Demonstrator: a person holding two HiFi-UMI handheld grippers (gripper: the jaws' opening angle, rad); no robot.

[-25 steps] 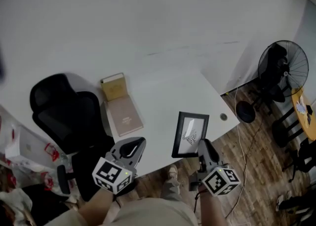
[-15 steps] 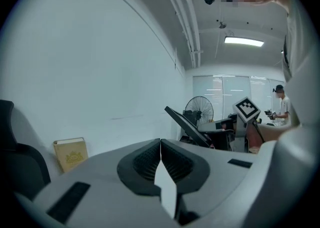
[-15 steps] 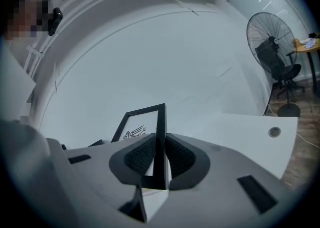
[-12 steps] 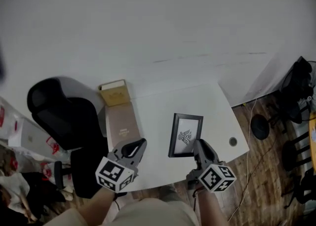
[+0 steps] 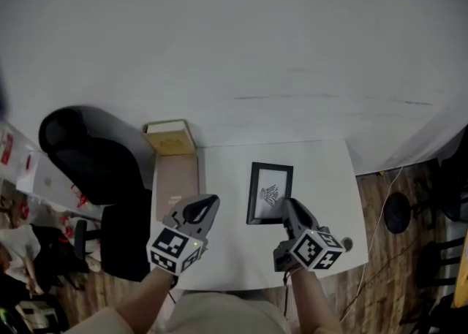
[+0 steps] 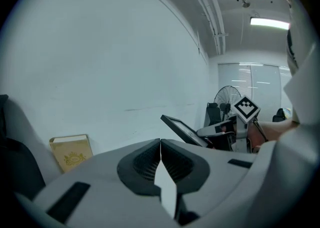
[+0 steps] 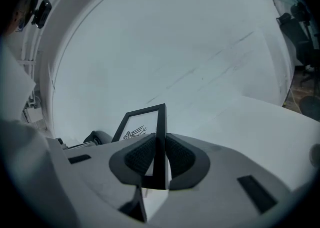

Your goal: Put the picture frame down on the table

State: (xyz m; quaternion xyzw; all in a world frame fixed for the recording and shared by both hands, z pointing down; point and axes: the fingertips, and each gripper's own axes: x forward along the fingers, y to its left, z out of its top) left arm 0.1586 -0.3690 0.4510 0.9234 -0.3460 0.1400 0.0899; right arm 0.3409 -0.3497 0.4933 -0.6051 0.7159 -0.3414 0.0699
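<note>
A black picture frame [image 5: 269, 193] with a white print hangs tilted over the white table [image 5: 322, 179], held by its near right edge. My right gripper [image 5: 286, 212] is shut on that edge; in the right gripper view the frame [image 7: 145, 122] stands up between the pads [image 7: 140, 156]. In the left gripper view the frame [image 6: 182, 130] shows at the right, tilted in the air. My left gripper [image 5: 201, 212] hovers over the table's left part, shut with nothing in it; its jaws meet in its own view [image 6: 160, 157].
A tan book [image 5: 169, 137] stands upright at the table's far left corner, with a flat brown box [image 5: 175, 186] in front of it. A black office chair [image 5: 88, 157] is left of the table. A grommet hole [image 5: 346, 242] sits near the table's right front corner. White wall behind.
The head view has swung toward the table. The right gripper has carried the frame left and farther over the tabletop. The left gripper has moved slightly forward, still shut.
</note>
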